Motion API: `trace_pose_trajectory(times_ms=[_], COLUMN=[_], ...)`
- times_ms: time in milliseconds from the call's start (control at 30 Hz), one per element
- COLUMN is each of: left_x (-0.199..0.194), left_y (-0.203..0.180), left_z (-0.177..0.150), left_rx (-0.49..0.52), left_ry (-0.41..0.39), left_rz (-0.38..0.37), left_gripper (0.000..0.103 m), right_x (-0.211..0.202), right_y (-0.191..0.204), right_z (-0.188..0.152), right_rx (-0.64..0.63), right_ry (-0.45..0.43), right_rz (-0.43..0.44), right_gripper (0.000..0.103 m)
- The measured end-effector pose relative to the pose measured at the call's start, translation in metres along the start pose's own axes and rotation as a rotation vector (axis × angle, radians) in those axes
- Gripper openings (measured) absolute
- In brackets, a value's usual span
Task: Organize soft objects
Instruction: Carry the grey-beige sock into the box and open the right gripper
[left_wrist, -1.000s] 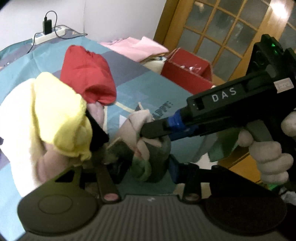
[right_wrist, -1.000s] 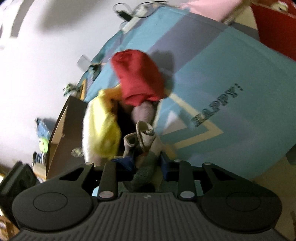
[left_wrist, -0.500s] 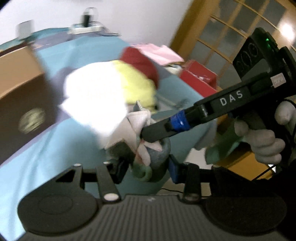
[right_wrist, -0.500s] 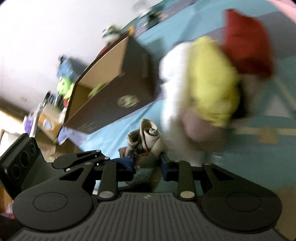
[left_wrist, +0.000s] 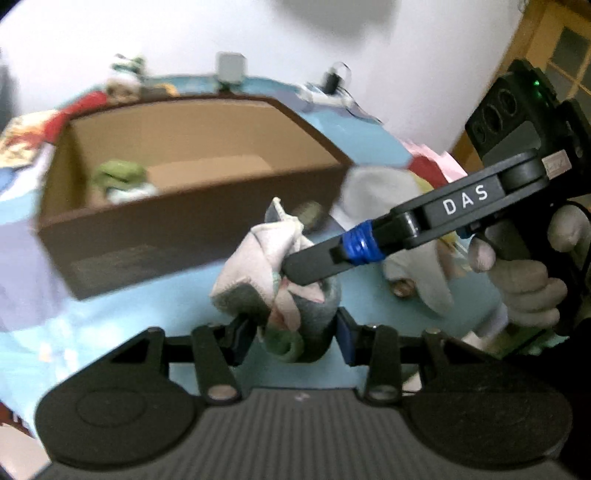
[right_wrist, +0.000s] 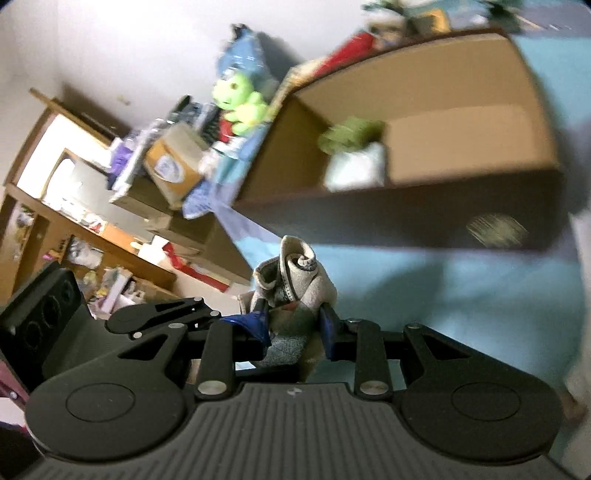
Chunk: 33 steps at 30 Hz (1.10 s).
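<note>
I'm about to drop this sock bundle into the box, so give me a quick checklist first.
1. Left gripper clamped on the rolled sock bundle: ok.
2. Right gripper also pinching it: ok.
3. Cardboard box open on top: ok.
4. Free floor beside the green item inside: ok.
5. Bundle already above the opening: not ok, it sits short of the front wall.
6. Roll staying tight: cannot tell.

Your colours: a pale sock roll, a brown box, a light blue bedspread.

You hold a rolled sock bundle (left_wrist: 280, 280) of cream, grey-green and pink patches. Your black grippers carry blue finger bands (left_wrist: 360, 242) and white "DAS" lettering (left_wrist: 465, 199). The cardboard box (left_wrist: 184, 229) is dark brown outside, tan inside, with a green soft item (left_wrist: 118, 175) in it. The bedspread (left_wrist: 110, 317) is light blue. A lime-green plush (right_wrist: 240, 99) sits beyond.
</note>
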<state>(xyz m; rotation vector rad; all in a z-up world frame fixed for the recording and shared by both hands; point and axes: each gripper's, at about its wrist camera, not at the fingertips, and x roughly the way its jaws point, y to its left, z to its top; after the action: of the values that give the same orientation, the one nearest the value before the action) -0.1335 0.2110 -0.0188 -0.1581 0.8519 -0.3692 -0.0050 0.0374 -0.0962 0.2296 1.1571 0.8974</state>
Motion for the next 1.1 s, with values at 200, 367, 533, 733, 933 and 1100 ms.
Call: trace_pose_trajectory(times_ms=[200, 367, 533, 733, 933, 1100], left_x=[-0.034, -0.025, 0.018, 0.090, 0.156, 0.190], left_y=[0.036, 0.061, 0.081, 0.111, 0.133, 0.150], left_z=[0.037, 0.092, 0.147, 0.175, 0.184, 0.187], left_rx=[0.034, 0.083, 0.113, 0.091, 0.071, 0.007], left_ry=[-0.140, -0.209, -0.197, -0.025, 0.157, 0.262], left_rz=[0.072, 0.102, 0.088, 0.044, 0.108, 0.144], left_gripper=[0.040, 0.040, 0.040, 0.040, 0.040, 0.043], right_x=[0.016, 0.015, 0.015, 0.038, 0.079, 0.111], right_y=[0.034, 0.052, 0.046, 0.010, -0.031, -0.046], right_z=[0.036, 0.076, 0.119, 0.166, 0.186, 0.191], right_rx=[-0.067, -0.112, -0.107, -0.060, 0.001, 0.002], right_ry=[-0.075, -0.212, -0.322, -0.273, -0.154, -0.071], right_rz=[0.093, 0.120, 0.068, -0.045, -0.136, -0.176], right_gripper=[0.011, 0.011, 0.011, 0.010, 0.010, 0.012])
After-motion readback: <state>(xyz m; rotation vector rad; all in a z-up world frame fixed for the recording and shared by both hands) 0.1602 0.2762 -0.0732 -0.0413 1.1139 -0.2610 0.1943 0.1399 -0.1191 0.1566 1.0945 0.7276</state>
